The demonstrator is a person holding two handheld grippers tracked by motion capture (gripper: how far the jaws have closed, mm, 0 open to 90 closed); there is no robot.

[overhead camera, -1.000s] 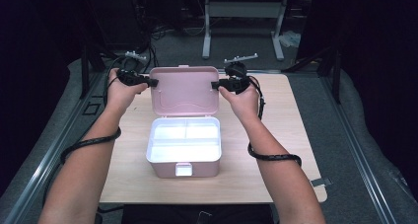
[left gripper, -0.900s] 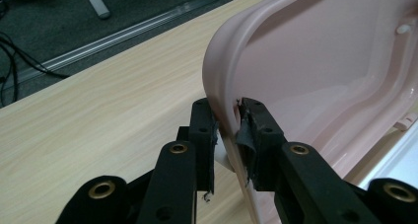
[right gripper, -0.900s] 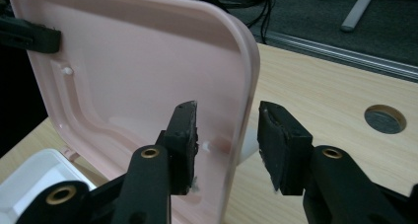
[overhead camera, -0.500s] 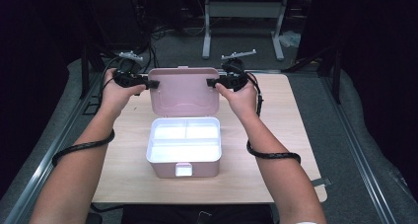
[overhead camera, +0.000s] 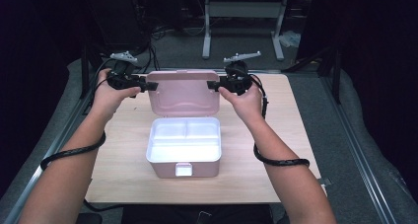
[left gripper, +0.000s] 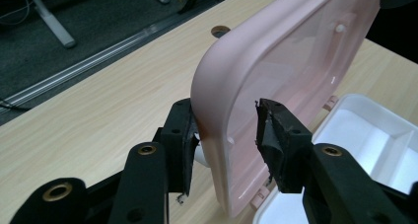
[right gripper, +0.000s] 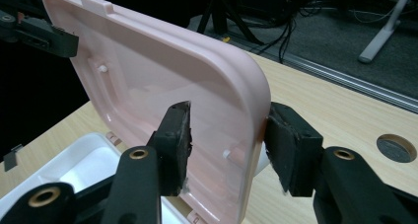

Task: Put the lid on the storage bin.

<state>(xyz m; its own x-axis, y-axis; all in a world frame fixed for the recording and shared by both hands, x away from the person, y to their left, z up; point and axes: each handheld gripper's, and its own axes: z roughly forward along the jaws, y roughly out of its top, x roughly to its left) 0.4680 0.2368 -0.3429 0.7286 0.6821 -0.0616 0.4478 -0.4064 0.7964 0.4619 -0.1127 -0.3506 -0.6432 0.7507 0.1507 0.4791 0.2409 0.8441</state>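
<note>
1. The pink box (overhead camera: 183, 155) sits mid-table with its white tray (overhead camera: 185, 137) bare and its latch (overhead camera: 183, 169) on the near wall; its lid (overhead camera: 183, 92) stands raised on the far hinge, nearly upright.
2. The step in hand looks like letting go of the opened lid. The left gripper (overhead camera: 148, 85) and the right gripper (overhead camera: 213, 85) straddle the lid's left and right edges; both sets of jaws have just been opening, with the rim between them.
3. To do it well, the person should clear both pads of the rim together, then draw the grippers outward sideways, so that neither drags the lid forward and shuts it.
4. The left gripper view shows one pad (left gripper: 183, 135) close against the lid's outer face and the other standing off its inner face; the right gripper view shows both pads apart from the rim.
5. The high view alone shows the whole table (overhead camera: 123, 184) and the latch.
</note>
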